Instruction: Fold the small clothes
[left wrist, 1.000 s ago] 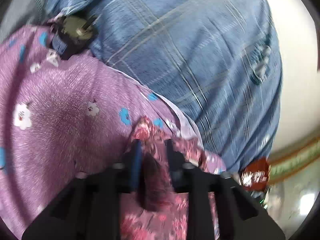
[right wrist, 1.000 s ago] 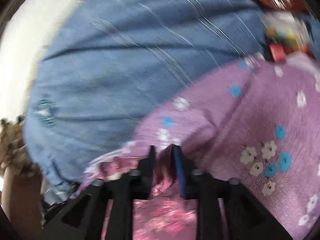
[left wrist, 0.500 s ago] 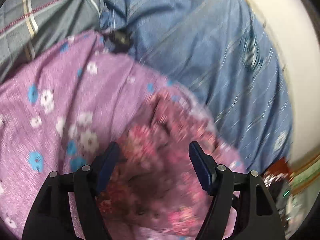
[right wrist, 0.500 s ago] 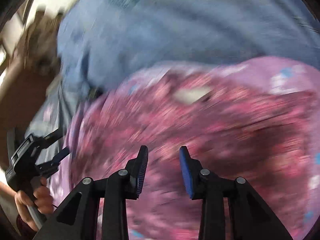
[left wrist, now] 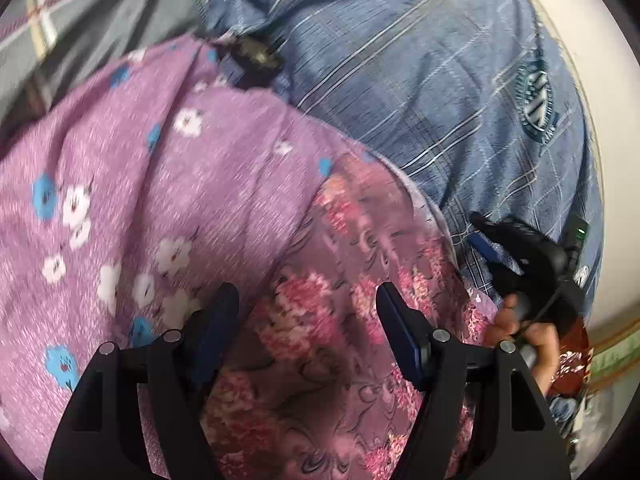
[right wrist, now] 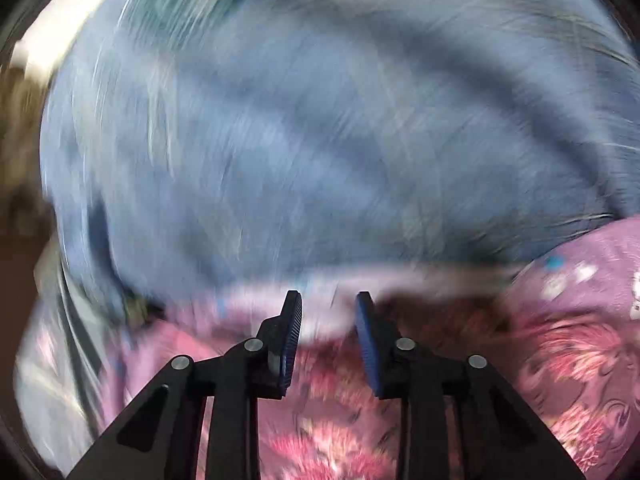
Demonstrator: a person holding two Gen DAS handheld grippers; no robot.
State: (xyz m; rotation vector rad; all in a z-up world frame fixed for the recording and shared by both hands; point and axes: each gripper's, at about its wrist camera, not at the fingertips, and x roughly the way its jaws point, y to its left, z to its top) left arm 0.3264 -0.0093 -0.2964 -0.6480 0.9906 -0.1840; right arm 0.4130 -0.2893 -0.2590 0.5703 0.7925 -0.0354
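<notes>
A small pink-and-maroon floral garment lies on a purple sheet with white and blue flowers. My left gripper is open and empty, its jaws spread wide just above the garment. My right gripper is open and empty, over the garment's far edge; this view is blurred by motion. The right gripper also shows in the left wrist view, held by a hand at the garment's right side.
A blue plaid bedspread covers the bed beyond the purple sheet and fills the right wrist view. A dark small object lies at the sheet's far corner. A grey striped cloth is at the upper left.
Both grippers let go of the floral garment and opened. The garment now lies on the purple sheet. The right gripper has swung away to the garment's right edge.
</notes>
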